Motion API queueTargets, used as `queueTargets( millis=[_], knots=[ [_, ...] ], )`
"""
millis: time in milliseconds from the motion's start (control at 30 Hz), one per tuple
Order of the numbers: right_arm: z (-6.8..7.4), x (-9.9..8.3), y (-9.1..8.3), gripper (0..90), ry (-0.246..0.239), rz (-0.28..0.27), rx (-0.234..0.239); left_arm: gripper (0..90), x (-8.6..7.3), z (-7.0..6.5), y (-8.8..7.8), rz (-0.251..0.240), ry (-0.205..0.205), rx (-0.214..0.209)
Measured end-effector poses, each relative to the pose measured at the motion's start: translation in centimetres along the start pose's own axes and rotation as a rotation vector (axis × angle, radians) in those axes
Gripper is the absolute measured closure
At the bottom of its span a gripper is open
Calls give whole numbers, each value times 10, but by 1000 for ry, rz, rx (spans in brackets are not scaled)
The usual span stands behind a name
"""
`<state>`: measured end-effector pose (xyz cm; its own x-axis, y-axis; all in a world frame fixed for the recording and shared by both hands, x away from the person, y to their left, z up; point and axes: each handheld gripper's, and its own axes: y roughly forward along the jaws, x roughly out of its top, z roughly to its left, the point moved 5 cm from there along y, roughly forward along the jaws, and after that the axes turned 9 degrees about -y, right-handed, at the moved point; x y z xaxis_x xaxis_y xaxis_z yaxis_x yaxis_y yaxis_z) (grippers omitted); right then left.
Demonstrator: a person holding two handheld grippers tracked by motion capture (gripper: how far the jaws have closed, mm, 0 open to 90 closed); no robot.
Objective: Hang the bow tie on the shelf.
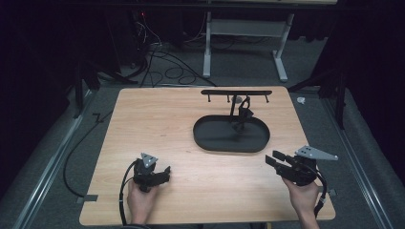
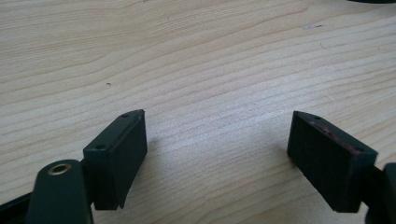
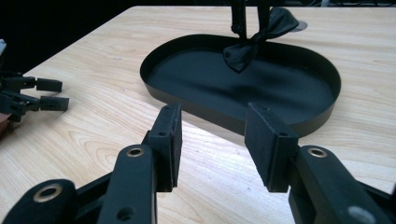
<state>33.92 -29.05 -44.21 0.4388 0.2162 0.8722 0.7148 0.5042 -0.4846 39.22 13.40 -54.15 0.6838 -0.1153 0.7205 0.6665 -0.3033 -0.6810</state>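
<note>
Both grippers, left (image 1: 165,172) and right (image 1: 276,158), hover released over the wooden table (image 1: 157,119), near the black tray (image 1: 210,138); cables (image 1: 167,67) litter the floor beyond.

**Open wood up front, stand blocks the far side**

Bare table (image 1: 157,119) runs wide across the left and near side, free passage there. Far right of centre, the black oval tray (image 1: 210,141) sits low, and rising from its far edge, the hook stand (image 1: 236,92) with a dark item (image 3: 254,44) dangling over the tray.
</note>
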Motion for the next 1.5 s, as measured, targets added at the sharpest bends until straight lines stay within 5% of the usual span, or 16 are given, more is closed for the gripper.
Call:
queueTargets(
  millis=[1500],
  knots=[
    [13,-43,56,583,7,146,23,203,0,0,0,1,1,0]
  ],
)
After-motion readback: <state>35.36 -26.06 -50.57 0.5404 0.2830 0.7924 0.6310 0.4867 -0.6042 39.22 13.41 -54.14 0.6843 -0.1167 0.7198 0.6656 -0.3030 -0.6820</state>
